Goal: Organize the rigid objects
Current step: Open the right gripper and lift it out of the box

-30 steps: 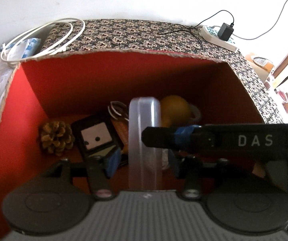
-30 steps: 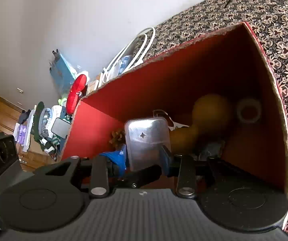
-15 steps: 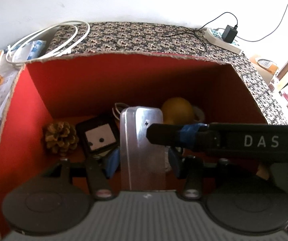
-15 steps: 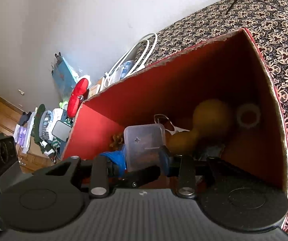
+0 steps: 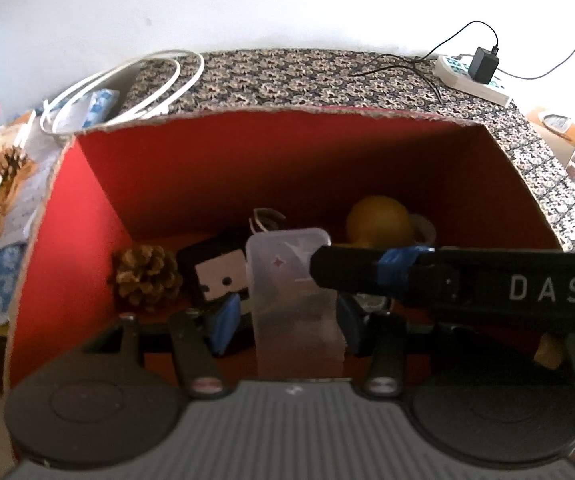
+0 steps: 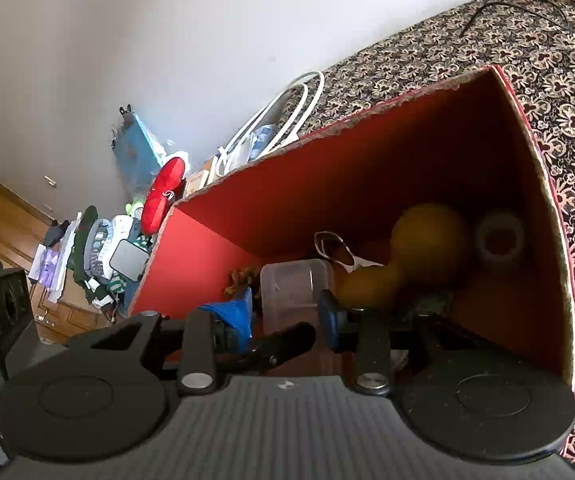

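Clear plastic case (image 5: 293, 300) upright, long axis vertical.

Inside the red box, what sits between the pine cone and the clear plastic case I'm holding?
In the left wrist view, a black cube with a white two-dot face lies between the pine cone and the clear plastic case, on the red box floor.

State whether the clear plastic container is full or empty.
Empty, as far as shown: the clear plastic container is see-through with nothing visible inside, held above the red box.
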`<state>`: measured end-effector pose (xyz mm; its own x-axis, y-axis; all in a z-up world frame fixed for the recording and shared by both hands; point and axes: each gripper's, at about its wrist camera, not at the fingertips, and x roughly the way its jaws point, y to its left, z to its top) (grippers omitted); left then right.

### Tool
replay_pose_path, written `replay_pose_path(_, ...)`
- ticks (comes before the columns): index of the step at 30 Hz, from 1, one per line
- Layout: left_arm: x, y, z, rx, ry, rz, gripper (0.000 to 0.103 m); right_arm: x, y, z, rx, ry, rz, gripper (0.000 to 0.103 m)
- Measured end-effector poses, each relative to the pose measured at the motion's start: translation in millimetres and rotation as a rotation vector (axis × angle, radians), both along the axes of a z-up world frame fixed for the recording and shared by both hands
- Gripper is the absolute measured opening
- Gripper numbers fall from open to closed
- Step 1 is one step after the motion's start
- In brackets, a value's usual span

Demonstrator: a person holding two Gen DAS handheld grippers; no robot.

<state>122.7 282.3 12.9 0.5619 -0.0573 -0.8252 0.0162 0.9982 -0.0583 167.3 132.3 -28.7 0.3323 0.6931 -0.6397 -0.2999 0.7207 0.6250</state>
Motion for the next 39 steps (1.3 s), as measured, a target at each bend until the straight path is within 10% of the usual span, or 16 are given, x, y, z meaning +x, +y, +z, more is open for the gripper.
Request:
replay_pose_path(22,-63.2,-26.3,28.8,0.103,-0.046,0.251,0.053,-34.0,-16.5,30.3,0.045,-0.123,0.067,0.021)
replay_pose_path(29,-98.1,-66.3,53.7,0.179,-0.153,0.206,0.056,-65.5,-49.4,56.2,0.042,-0.220,0.082,0.021)
replay_pose_path(39,-122.2,-126.6,71.2,0.064,-0.214,0.060,0.056,-86.6,-117.7,77.2,0.044,-0.268,-0.033,0.021)
